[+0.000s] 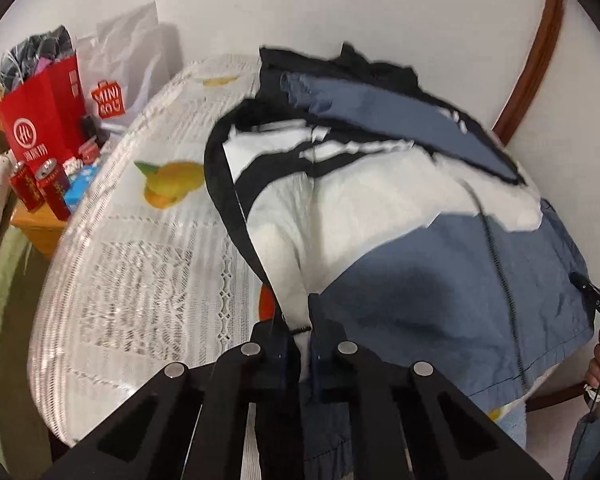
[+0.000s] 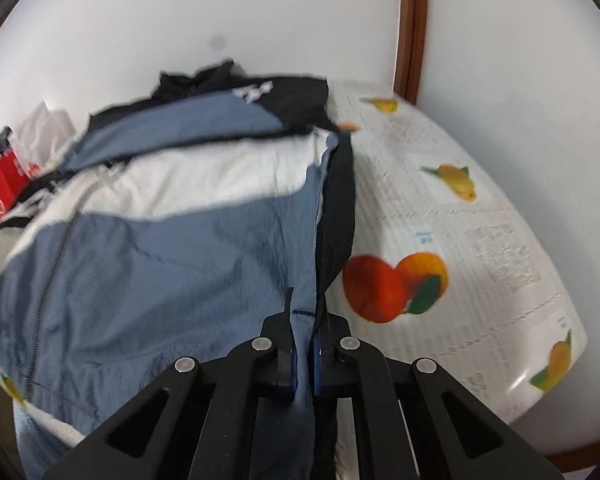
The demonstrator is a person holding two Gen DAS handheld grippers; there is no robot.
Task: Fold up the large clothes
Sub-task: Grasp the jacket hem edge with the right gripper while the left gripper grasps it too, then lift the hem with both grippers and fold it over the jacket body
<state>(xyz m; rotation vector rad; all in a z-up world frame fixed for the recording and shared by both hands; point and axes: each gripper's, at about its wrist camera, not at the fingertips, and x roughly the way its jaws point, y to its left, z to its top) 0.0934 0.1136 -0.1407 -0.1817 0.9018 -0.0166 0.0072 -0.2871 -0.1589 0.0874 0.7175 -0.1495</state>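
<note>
red bag (image 1: 40,120), cans (image 1: 40,190), fruit-print tablecloth (image 2: 480,240)

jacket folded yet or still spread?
Partly folded: the jacket lies mostly spread on the table, one sleeve laid across its chest. Both the left gripper and right gripper pinch its hem.

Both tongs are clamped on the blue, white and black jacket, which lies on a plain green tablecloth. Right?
Not quite. The tablecloth is white lace printed with fruit, not plain green, as the right wrist view shows. The left tongs and right tongs are both clamped on the jacket.
</note>
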